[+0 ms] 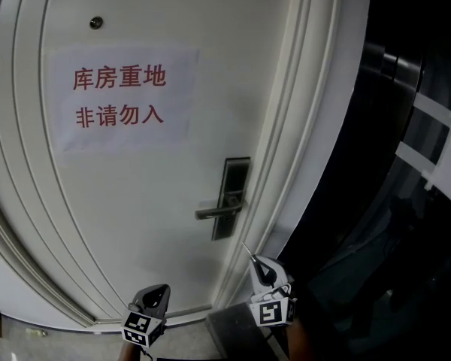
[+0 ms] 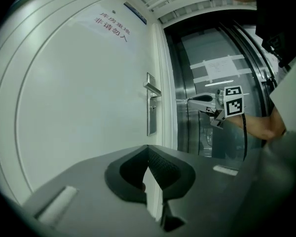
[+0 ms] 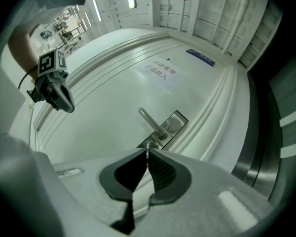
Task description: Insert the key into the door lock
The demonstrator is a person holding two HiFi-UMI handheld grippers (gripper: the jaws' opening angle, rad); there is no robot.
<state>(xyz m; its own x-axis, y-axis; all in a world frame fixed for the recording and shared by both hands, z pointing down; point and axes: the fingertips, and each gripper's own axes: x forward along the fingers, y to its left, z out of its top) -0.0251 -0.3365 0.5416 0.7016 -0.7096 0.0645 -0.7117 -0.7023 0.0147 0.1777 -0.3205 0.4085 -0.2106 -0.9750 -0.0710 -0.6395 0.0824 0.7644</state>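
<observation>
Key (image 3: 147,152) sits pinched on edge between the 2 jaws of the right tool (image 3: 147,158). The jaws are closed down narrow on the thin blade, and only a short sliver pokes out ahead of the tips. I judge that holding it this way, blade forward and in line with the jaws, lets the tool's own aim serve as the key's aim.

From the head view, the right tool (image 1: 261,269) hangs below and a little right of the lock plate (image 1: 234,194), near the door's (image 1: 135,216) edge but not touching it. It points roughly level toward the door. In its own view the lever handle (image 3: 151,122) and plate lie tilted across the frame, so the wrist looks rolled. The key tip lines up just under the handle, which is probably where the keyhole sits, though no view shows the slot clearly. The person's right hand (image 2: 260,126) carries the tool from behind, with the forearm coming in from the right.

The left tool (image 1: 155,298) is low and further left — well apart from the lock. Its jaws are together at the tips with nothing between them, and it points level with the door at its side. It looks parked out of the way, since nothing at the door needs steadying yet.

A paper sign (image 1: 120,96) hangs on the door above — insertion is not yet begun.
</observation>
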